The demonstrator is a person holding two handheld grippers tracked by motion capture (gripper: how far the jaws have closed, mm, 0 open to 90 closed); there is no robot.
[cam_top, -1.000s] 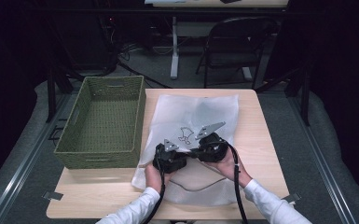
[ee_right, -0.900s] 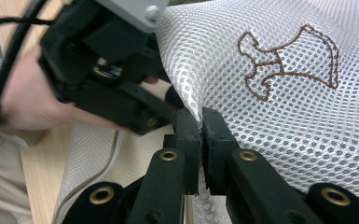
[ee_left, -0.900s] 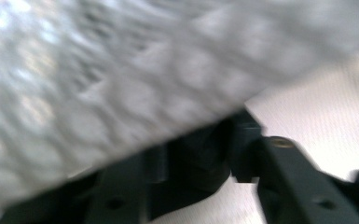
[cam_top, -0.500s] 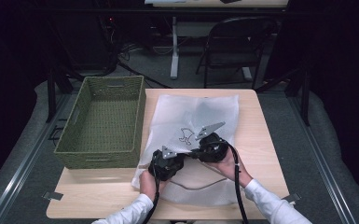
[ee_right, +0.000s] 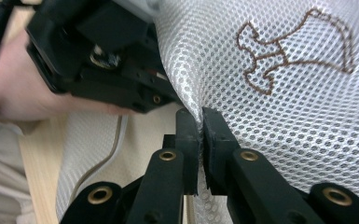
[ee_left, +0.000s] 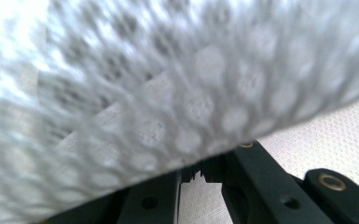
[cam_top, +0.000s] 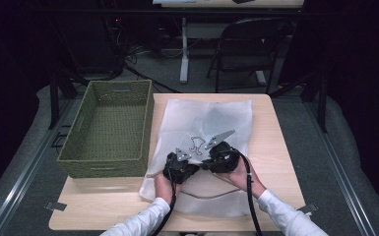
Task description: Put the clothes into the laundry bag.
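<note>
A white mesh cloth [cam_top: 211, 115] with a brown stitched figure [cam_top: 195, 144] lies spread on the wooden table [cam_top: 275, 147]. Both grippers sit close together at its near part. My left gripper [cam_top: 186, 166] is shut on a raised fold of the mesh [ee_left: 177, 121], which drapes blurred over its black jaws. Just to its right, my right gripper [cam_top: 215, 160] is shut on another pinched fold [ee_right: 199, 122]. The stitched figure [ee_right: 298, 51] lies past that fold, and the left gripper's body [ee_right: 107, 70] is close at the upper left. A thin tan cord [cam_top: 211, 196] curves along the cloth's near edge.
A green woven basket [cam_top: 103, 166] stands at the table's left, touching the cloth's edge. Bare wood runs along the table's right side and near edge. A folding chair [cam_top: 246, 49] and a table leg [cam_top: 183, 49] stand on the floor beyond.
The left gripper shifted slightly toward the near left, then back, and the mesh by it has bunched up. The right gripper kept still on its fold.
</note>
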